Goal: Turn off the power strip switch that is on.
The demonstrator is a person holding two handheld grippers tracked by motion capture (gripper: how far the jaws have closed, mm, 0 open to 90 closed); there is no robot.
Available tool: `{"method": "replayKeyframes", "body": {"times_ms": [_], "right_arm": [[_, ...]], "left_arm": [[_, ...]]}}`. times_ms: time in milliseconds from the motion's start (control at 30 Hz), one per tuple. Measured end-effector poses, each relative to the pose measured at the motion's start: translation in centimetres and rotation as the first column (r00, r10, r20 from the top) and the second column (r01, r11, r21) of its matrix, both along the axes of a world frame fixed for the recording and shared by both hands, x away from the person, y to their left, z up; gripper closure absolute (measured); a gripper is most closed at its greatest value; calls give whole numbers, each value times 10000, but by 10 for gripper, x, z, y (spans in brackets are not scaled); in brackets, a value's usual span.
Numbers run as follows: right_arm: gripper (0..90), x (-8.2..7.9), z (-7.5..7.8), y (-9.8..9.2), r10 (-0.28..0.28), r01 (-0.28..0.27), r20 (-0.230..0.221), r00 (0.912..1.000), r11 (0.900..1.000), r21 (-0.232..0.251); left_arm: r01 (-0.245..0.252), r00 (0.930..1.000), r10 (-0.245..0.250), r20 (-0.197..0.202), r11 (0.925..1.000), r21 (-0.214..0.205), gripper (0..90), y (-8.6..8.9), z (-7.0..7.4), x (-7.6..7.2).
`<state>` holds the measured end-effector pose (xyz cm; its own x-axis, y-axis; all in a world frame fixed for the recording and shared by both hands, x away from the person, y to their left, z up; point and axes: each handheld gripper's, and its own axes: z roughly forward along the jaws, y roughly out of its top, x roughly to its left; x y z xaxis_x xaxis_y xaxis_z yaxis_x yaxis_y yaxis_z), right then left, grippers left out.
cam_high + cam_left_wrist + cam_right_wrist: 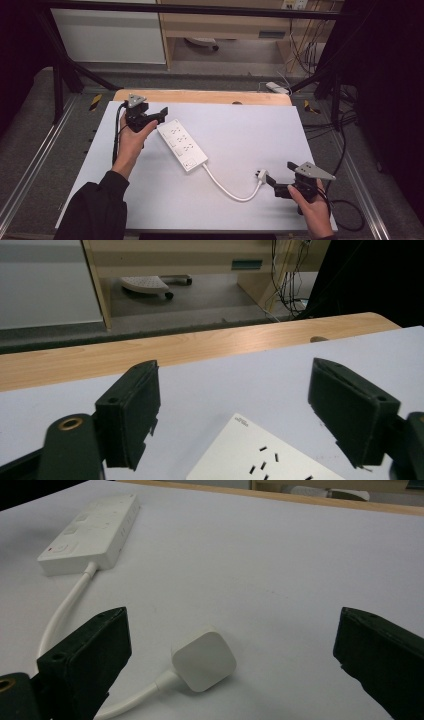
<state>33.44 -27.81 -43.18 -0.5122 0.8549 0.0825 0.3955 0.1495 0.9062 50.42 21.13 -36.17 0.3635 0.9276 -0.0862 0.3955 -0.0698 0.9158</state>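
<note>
On the white desk [240, 130], left tool [159, 116] gapes over the white rectangular power strip [182, 145]; right tool [270, 181] gapes around its white square plug [262, 175].

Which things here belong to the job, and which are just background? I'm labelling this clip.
In the job:
power strip
its plug and white cable
left gripper, right gripper, both open

Lying about:
wheeled base on the floor
wall cables

Power strip [182, 145] lies on the counter [240, 125] left of centre; its plug [262, 176] lies right, nearer the person
</note>
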Motion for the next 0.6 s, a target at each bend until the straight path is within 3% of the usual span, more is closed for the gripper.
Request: {"method": "replayKeyframes", "body": {"times_ms": [267,600], "right_arm": [[25,0,0,0,21,-21,1,10000,10000,23],[25,-1,1,0,2,-2,-9,10000,10000,52]], "left_arm": [[-58,10000,58,-40,10000,0,408,-1,-2,2],[102,9990,-103,-437,9999,-27,673,1,-8,2]]}}
